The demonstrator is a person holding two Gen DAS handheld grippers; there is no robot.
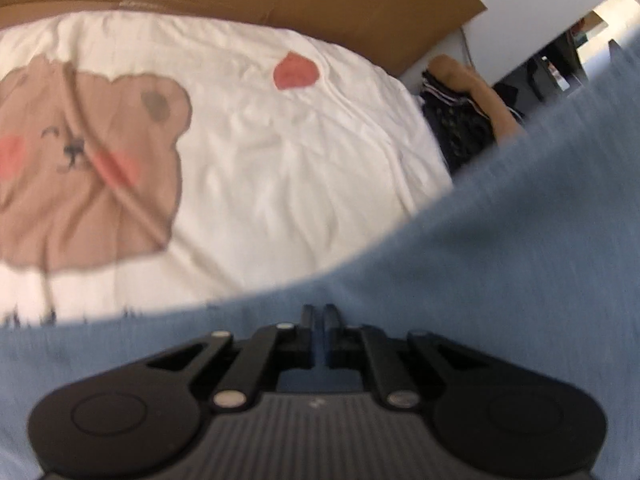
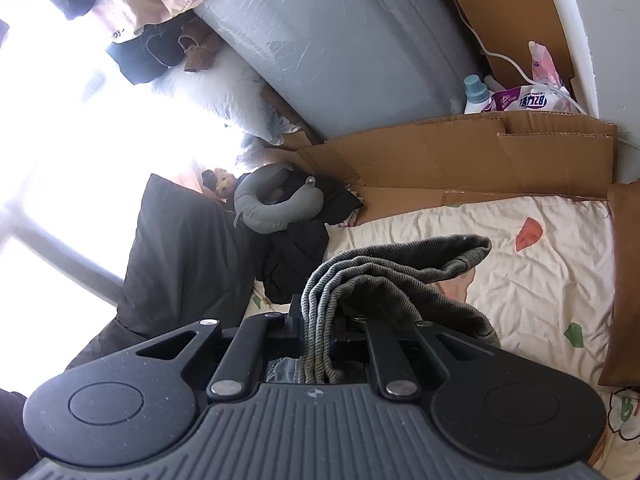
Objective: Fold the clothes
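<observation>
Grey knit garment [image 2: 400,280] bunched in several layers between the jaws of the right claw [image 2: 320,320], pinched nearly closed on the folded edges. From that claw, draped forward and to the right, long axis running out toward the red leaf print [image 2: 530,234] on the bedsheet [image 2: 540,280], far end rounded over and hanging above the sheet rather than lying flat on it. Beyond the garment, flattened cardboard [image 2: 480,160] along the far edge of the bed; to the left of the garment, dark clothes and a grey neck pillow [image 2: 272,204] heaped near the window.

Left claw [image 1: 319,314] fully closed, fingers together over pale blue fabric [image 1: 480,280]. Looks pinched on an edge of that fabric, though heavily blurred, so not certain whether cloth sits between the pads. Blue fabric filling the near and right side of the left wrist view, sweeping up to the right; past it the bedsheet with the brown bear print [image 1: 88,160], bare.

Judged from this: a lifted piece held for a fold, with open sheet ahead of both claws toward the cardboard as the likely laying ground. Unclear whether the blue fabric and the grey knit belong to one piece.
</observation>
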